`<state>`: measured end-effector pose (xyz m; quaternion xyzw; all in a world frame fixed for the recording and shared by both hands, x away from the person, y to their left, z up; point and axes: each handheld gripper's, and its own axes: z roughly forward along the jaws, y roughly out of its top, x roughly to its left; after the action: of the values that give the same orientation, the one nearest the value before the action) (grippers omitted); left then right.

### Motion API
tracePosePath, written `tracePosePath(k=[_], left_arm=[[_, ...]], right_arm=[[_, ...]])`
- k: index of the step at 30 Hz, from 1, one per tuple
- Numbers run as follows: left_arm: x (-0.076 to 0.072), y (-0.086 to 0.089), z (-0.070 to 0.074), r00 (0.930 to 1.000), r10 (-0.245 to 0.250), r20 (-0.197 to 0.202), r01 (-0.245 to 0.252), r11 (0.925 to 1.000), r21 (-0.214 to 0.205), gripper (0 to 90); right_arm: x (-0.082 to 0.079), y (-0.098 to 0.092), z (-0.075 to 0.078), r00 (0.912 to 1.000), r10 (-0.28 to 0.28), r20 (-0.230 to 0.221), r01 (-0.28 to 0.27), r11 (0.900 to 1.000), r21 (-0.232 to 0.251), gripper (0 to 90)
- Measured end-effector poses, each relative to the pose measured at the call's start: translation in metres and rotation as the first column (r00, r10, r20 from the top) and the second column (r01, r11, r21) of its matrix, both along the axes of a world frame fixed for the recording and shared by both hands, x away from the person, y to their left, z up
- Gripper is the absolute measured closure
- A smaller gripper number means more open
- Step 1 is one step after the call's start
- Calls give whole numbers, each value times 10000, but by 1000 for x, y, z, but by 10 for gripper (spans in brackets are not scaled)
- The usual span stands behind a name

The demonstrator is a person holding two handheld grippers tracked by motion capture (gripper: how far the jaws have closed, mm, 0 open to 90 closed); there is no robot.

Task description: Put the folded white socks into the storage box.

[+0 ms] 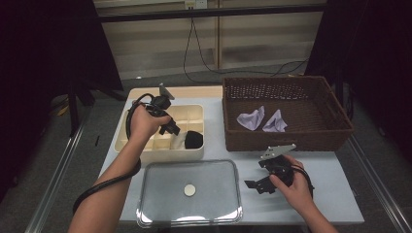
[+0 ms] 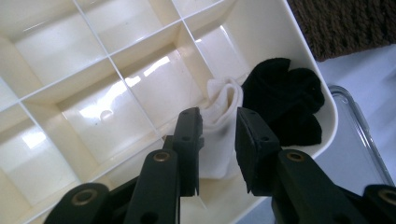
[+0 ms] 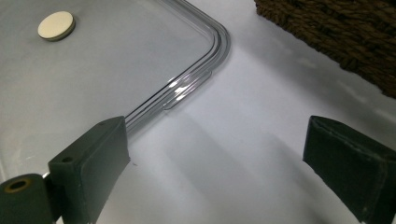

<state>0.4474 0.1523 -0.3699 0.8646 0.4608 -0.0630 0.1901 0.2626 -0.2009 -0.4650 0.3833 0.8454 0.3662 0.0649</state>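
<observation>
We see L gripper [image 2: 218,140] down in the divided tray [image 1: 127,127], at the tray's near right corner. Its jaws sit close together w/ a white sock [image 2: 222,116] between them; left pad looks to touch the cloth, right pad shows a sliver of gap, so we can't call it a firm pinch. The sock stands bunched in the cell next to the corner cell. A black sock [image 2: 289,105] fills that corner cell, touching the white one, up against the tray's right wall. Other cells we see are bare cream plastic.

Tray sits at the desk's [image 1: 335,194] far left part. A clear lid [image 1: 160,204] lies flat just in front of it, near the desk's front edge, w/ a small cream disc [image 1: 189,190] at its middle.

R gripper [image 3: 215,154] rests low over the desk near the front right, just beside the lid's right edge. Jaws spread wide, nothing between them, bare desk under.

A brown basket [image 1: 233,131] takes the far right part, just beside the tray, w/ two lilac cloths [image 1: 251,119] on its floor, side by side.
</observation>
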Motion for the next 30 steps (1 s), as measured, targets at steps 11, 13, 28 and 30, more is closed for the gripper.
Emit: tracePosePath(k=[11,13,28,30], left_arm=[[-1,-2,-15,9998,-24,-179,29,9996,274,756],[-1,-1,-17,9997,-13,-227,18,9997,241,770],[-13,-1,-42,9984,-160,-545,169,9997,172,805],[-13,1,-46,9983,-117,-566,124,9999,108,806]], right_arm=[[0,1,0,10000,28,42,-29,10000,59,67],[0,1,0,10000,32,29,-32,10000,1,67],[0,2,1,10000,43,56,-43,10000,-23,67],[0,2,0,10000,75,59,-76,10000,13,67]])
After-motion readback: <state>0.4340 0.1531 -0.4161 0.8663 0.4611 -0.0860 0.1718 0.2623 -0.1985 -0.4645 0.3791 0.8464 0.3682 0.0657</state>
